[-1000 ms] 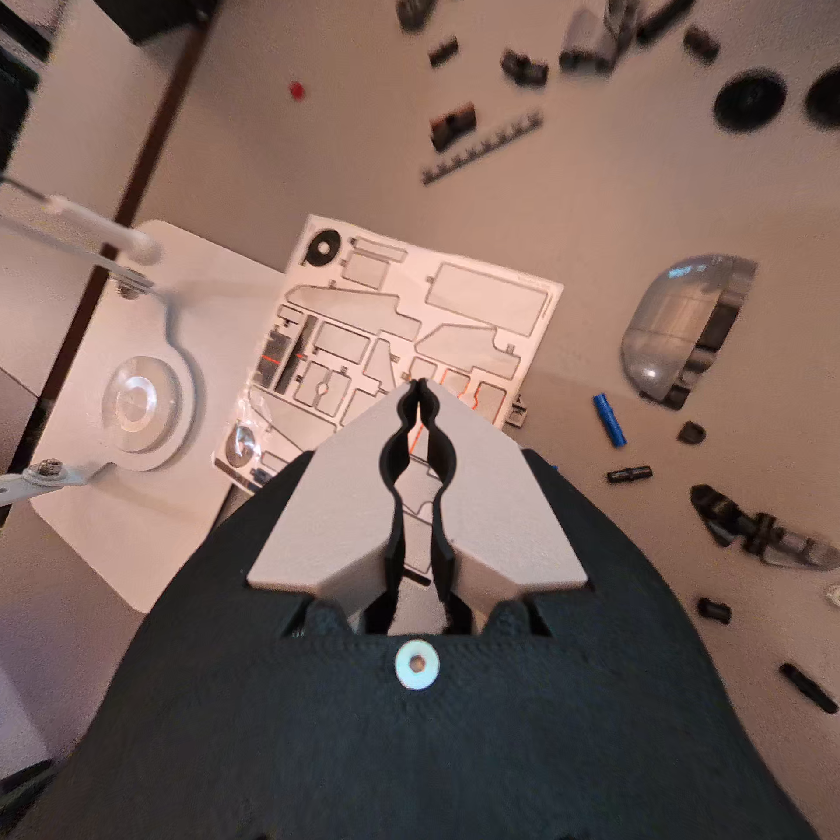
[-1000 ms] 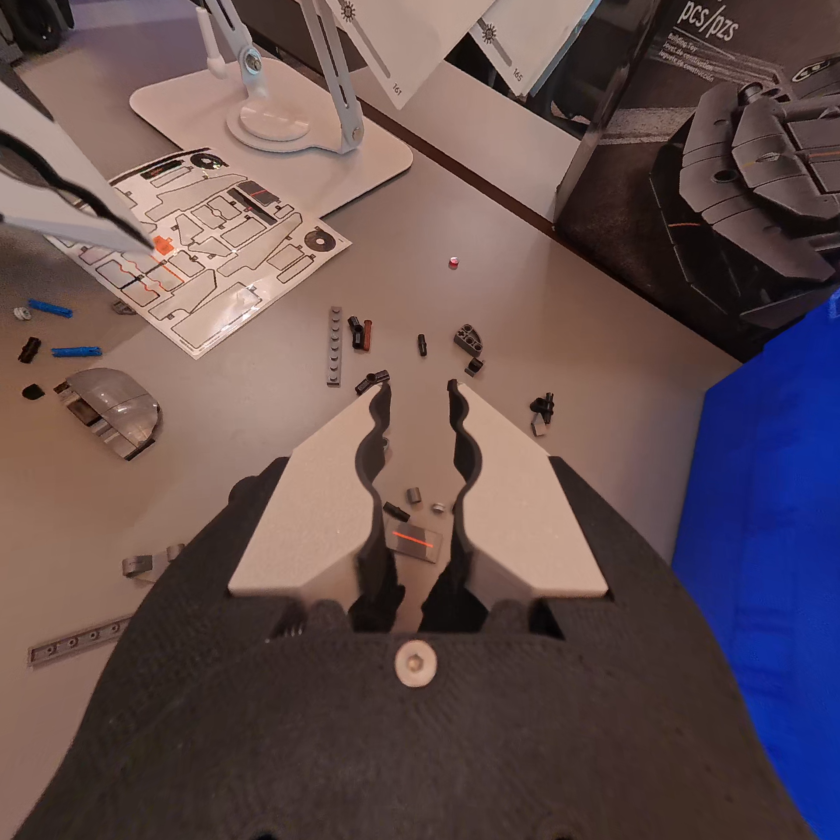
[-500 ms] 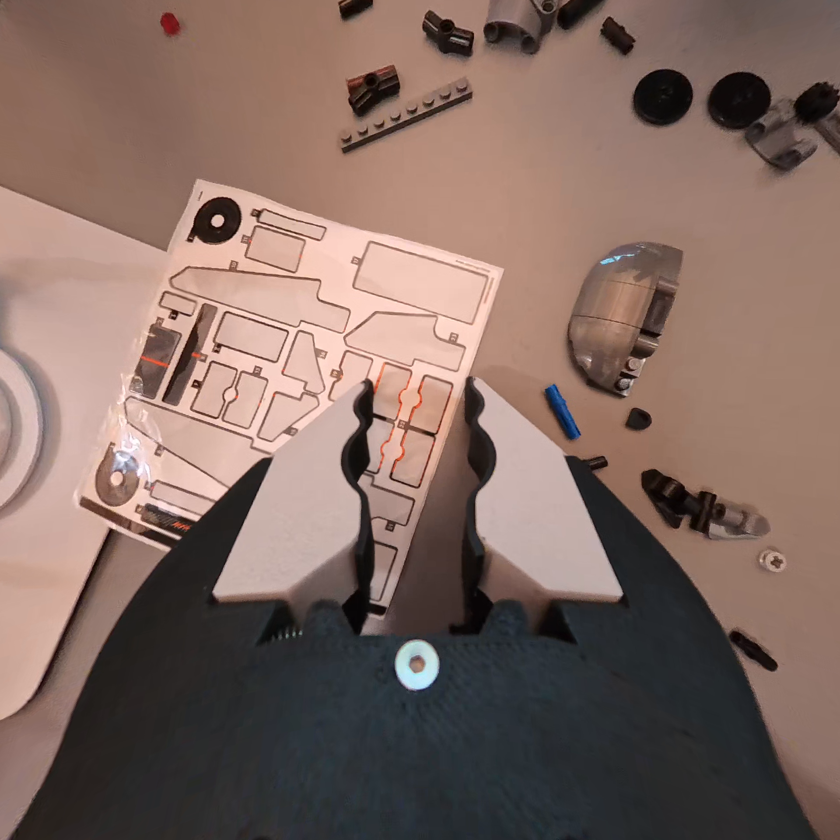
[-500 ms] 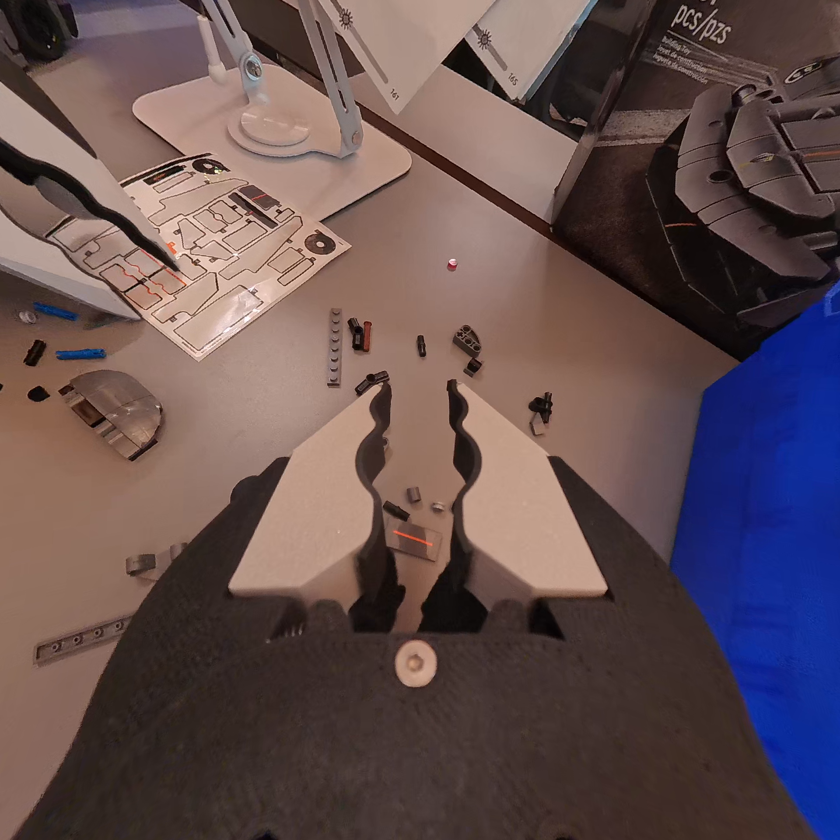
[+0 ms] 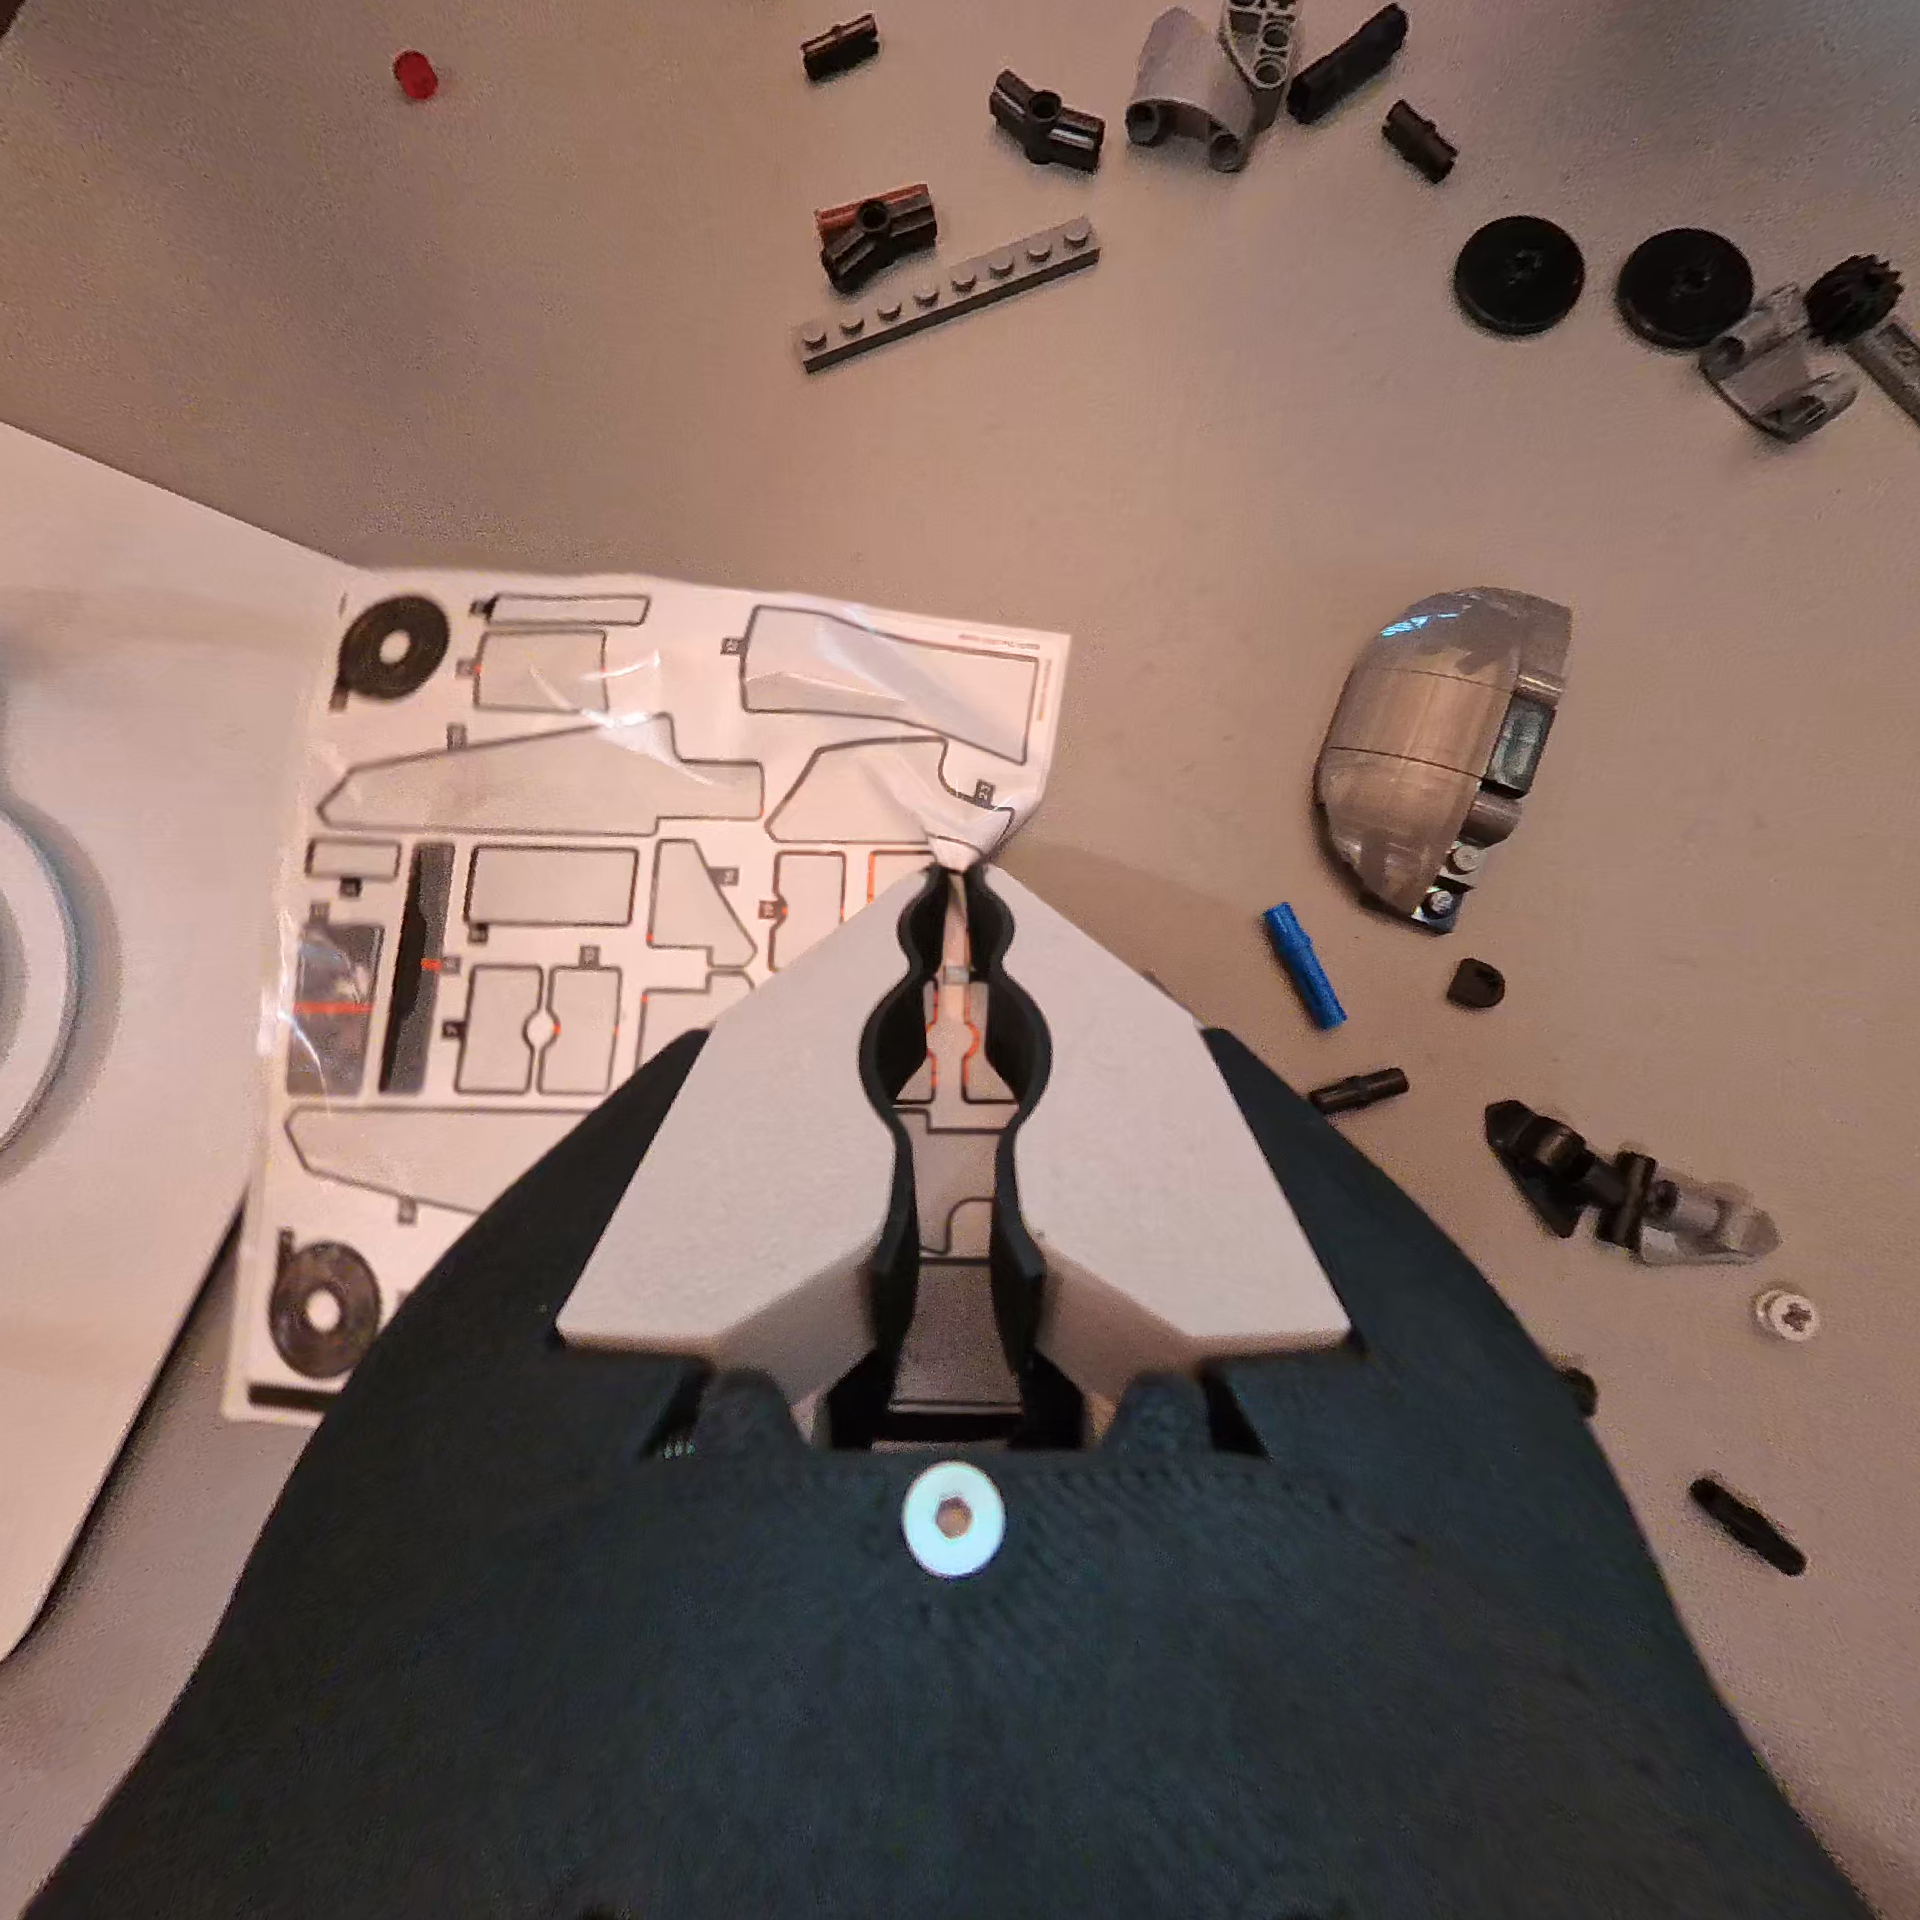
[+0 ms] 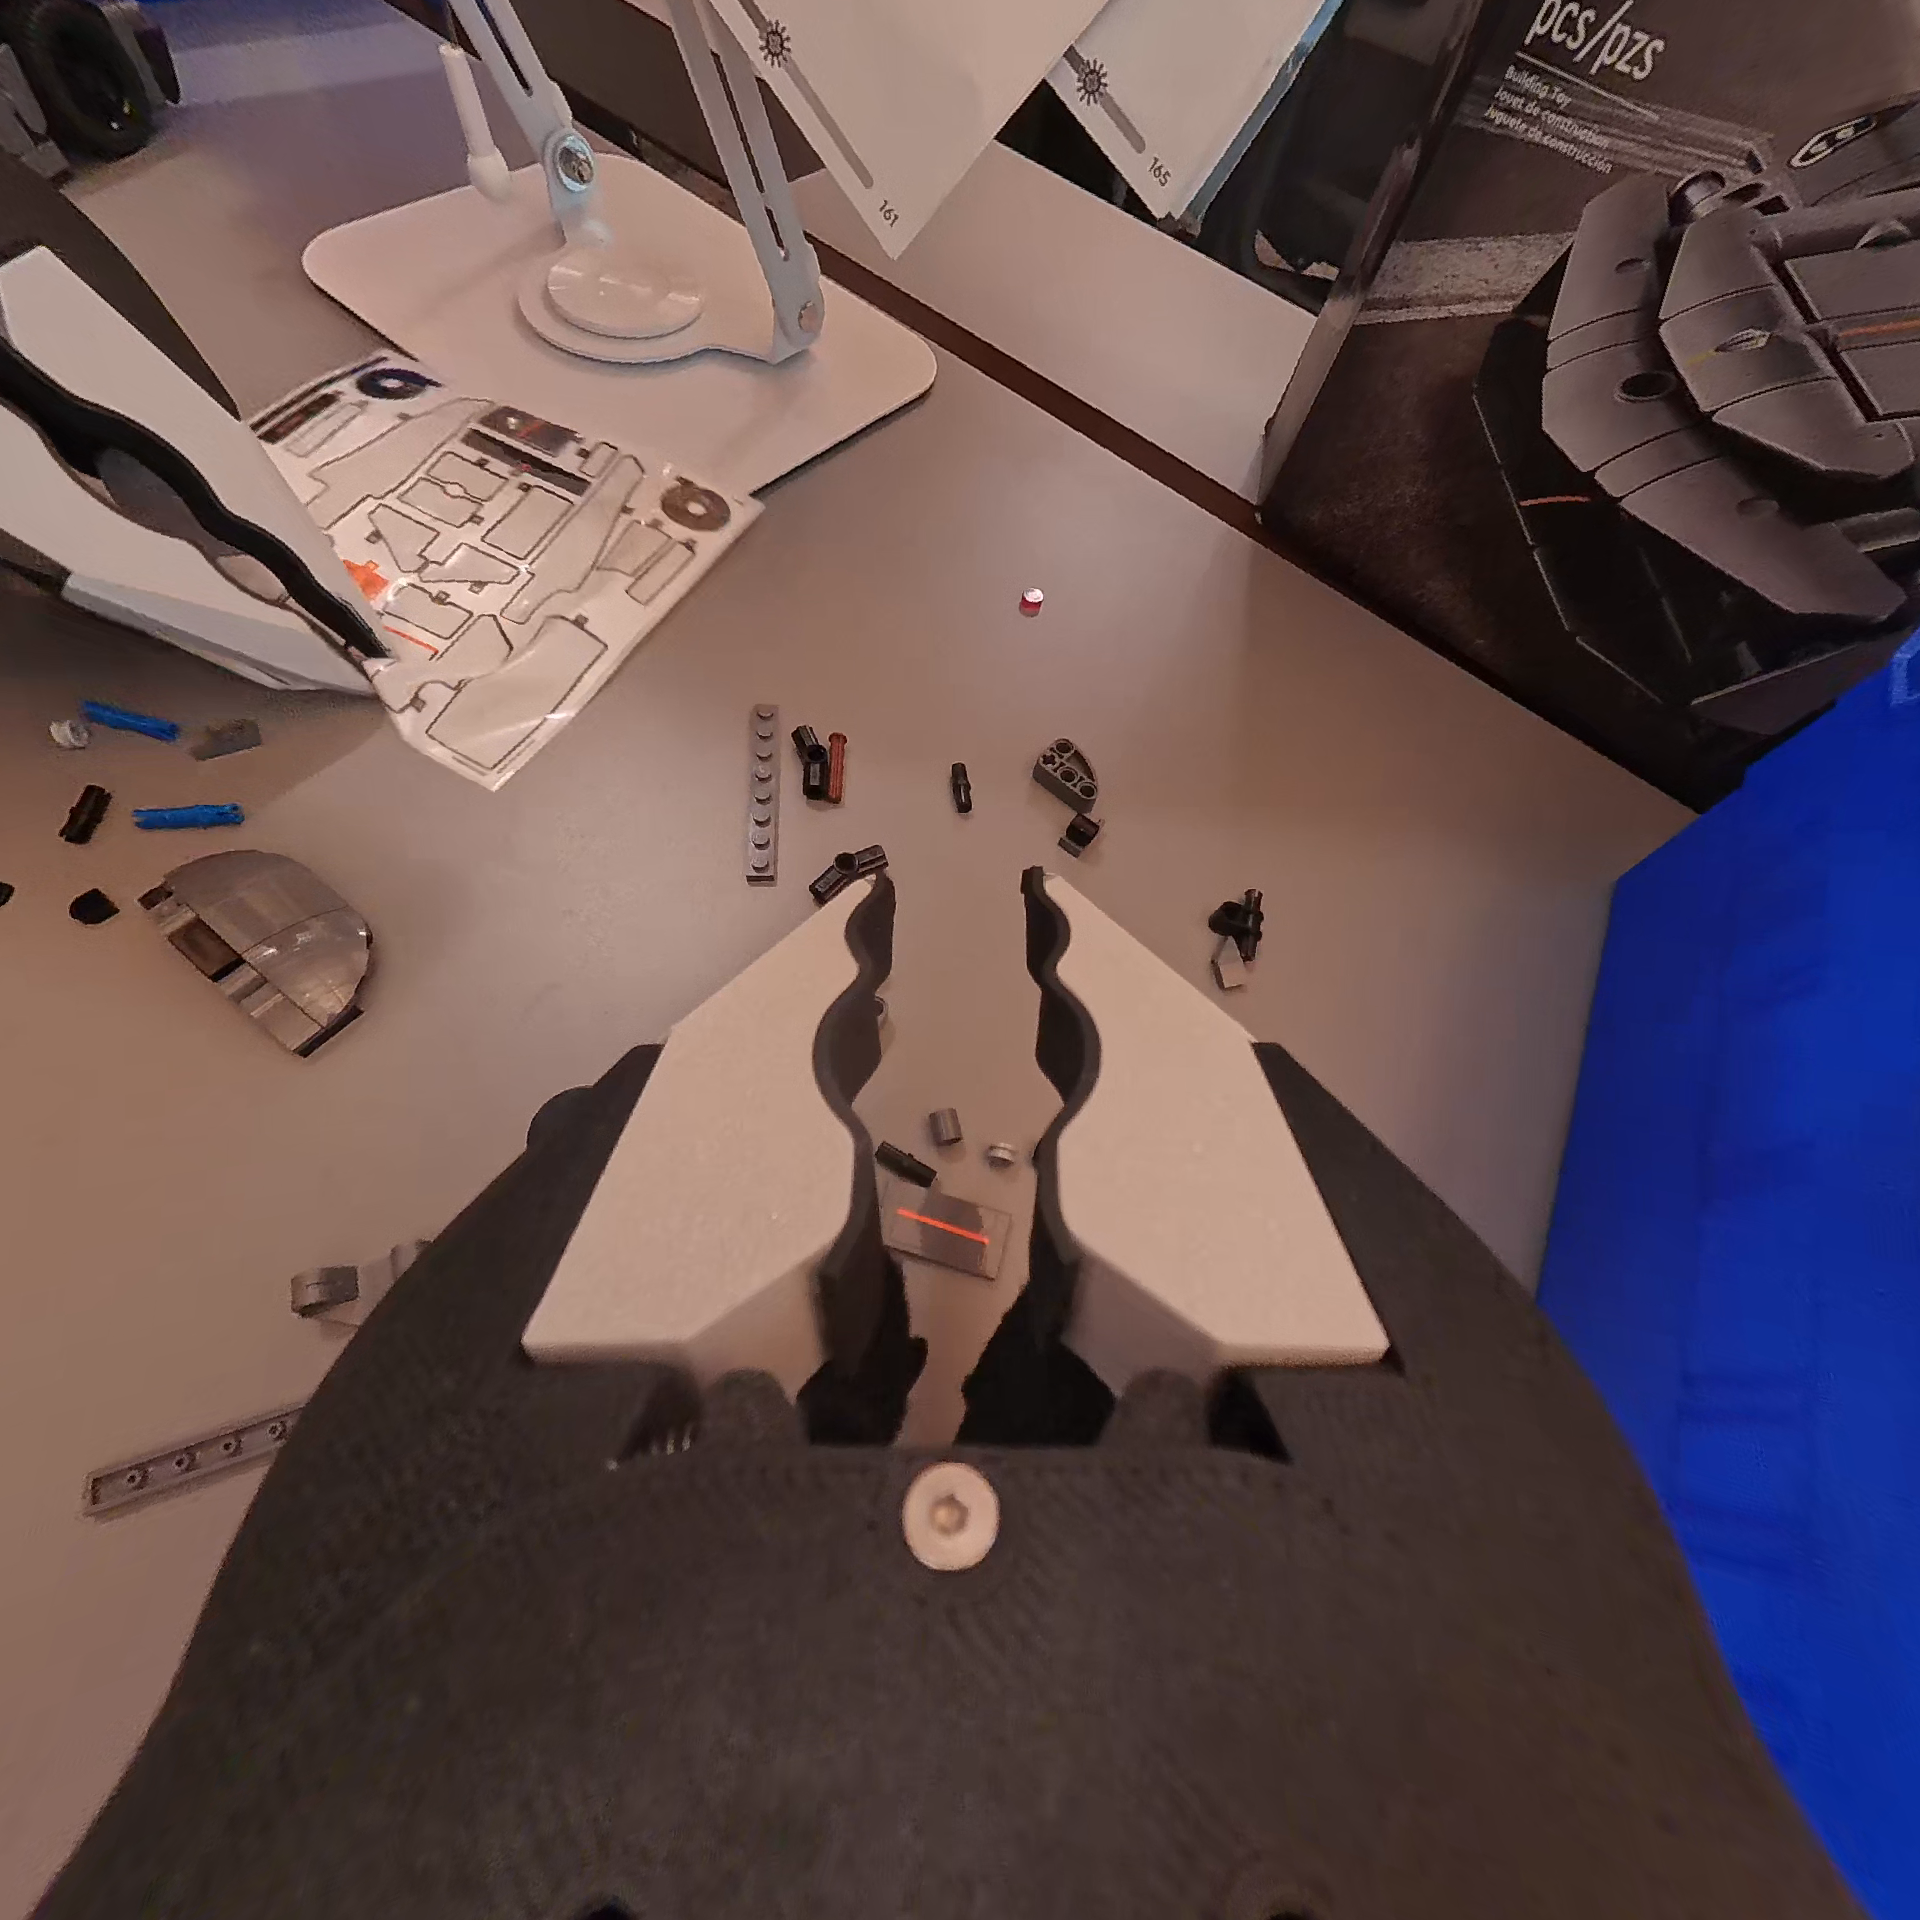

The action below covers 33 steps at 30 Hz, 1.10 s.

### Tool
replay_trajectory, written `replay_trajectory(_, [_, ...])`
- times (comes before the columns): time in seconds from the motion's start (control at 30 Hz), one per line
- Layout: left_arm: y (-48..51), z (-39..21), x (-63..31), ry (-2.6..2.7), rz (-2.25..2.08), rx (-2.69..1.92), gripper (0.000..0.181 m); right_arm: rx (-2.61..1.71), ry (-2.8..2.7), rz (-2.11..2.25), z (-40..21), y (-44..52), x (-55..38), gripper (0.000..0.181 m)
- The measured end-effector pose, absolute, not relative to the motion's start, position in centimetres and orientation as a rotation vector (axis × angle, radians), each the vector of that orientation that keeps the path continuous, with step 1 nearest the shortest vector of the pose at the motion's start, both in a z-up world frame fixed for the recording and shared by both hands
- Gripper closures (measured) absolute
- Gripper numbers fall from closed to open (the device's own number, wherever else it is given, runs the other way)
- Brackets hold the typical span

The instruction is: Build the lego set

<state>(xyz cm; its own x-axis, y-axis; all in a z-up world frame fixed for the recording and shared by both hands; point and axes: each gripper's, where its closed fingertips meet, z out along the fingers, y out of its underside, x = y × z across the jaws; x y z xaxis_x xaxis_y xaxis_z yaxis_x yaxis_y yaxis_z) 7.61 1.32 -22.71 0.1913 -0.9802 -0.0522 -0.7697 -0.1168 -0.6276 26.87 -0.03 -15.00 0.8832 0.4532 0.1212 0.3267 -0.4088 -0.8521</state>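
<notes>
The white sticker sheet [image 5: 582,831] lies on the table, and it also shows in the right wrist view [image 6: 499,540]. My left gripper [image 5: 956,878] is shut on the sheet near its right edge. The paper is puckered at the tips. The left gripper also shows at the far left of the right wrist view [image 6: 364,644]. My right gripper [image 6: 956,883] is open and empty, held above a grey tile with an orange line [image 6: 945,1231] and a few tiny parts. A grey curved sub-assembly [image 5: 1434,748] sits to the right of the sheet.
Loose parts are scattered about: a long grey plate [image 5: 945,296], black discs [image 5: 1517,275], a blue pin [image 5: 1304,966], a red stud [image 5: 416,75]. A white stand base [image 6: 623,312] is behind the sheet. The set's box [image 6: 1662,364] stands far right, above a blue surface [image 6: 1766,1247]. The left gripper's tips are roughly 20 centimeters from the right gripper's.
My left gripper opened over the sticker sheet, moved right and closed on it near its right edge, crumpling the paper. My right gripper has not moved.
</notes>
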Motion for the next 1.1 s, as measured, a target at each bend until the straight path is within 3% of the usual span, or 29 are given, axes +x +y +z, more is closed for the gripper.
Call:
replay_trajectory(0.2, [2.3, -22.2, 7.1, 1.603, -0.444, -1.925, 0.181, -2.032, -0.567, 0.155, -15.0, -0.1, 26.9, 0.157])
replay_trajectory(0.67, [6.1, -13.8, 3.5, 1.221, -0.536, -1.763, 0.181, -2.023, -0.550, 0.162, -14.7, -0.2, 27.3, 0.157])
replay_trajectory(1.1, [7.2, -13.9, 2.3, 1.187, -0.496, -1.781, 0.181, -2.023, -0.545, 0.166, -14.8, -0.2, 27.4, 0.157])
